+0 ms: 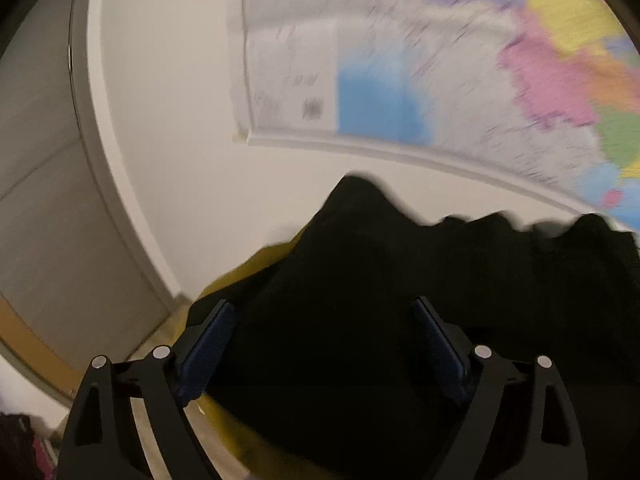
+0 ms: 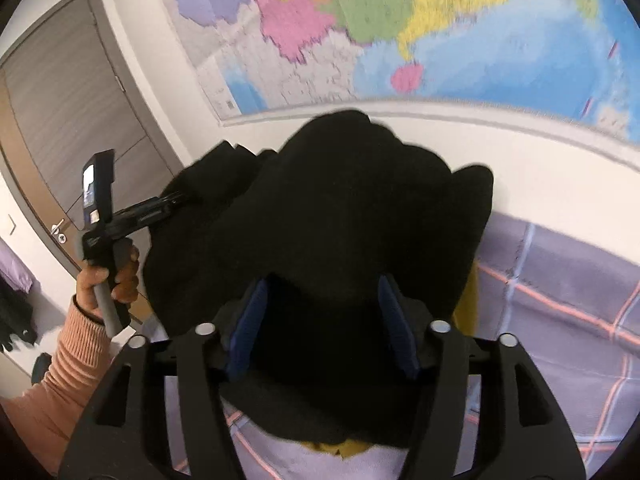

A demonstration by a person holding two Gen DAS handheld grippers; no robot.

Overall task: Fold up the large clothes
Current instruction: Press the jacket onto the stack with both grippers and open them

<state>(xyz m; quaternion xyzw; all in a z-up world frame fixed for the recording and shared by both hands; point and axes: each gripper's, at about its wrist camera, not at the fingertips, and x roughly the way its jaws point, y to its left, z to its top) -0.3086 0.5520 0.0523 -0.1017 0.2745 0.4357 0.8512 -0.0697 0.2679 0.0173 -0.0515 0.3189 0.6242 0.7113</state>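
A large black garment (image 1: 360, 280) with a mustard-yellow part (image 1: 248, 264) fills the lower half of the left wrist view and bunches up between the fingers of my left gripper (image 1: 322, 336), whose blue pads (image 1: 208, 340) stand wide apart. In the right wrist view the same black garment (image 2: 328, 216) is heaped between the blue pads (image 2: 248, 320) of my right gripper (image 2: 324, 316), also spread apart. The left gripper (image 2: 176, 198) shows there at the left, held by a hand, its tip buried in the cloth. Both views are blurred.
A coloured wall map (image 1: 460, 60) hangs on the white wall; it also shows in the right wrist view (image 2: 400, 20). A grey door (image 2: 72, 120) with a handle stands at the left. A purple plaid bedcover (image 2: 560, 300) lies below at the right. Dark clothes (image 2: 16, 312) hang at the far left.
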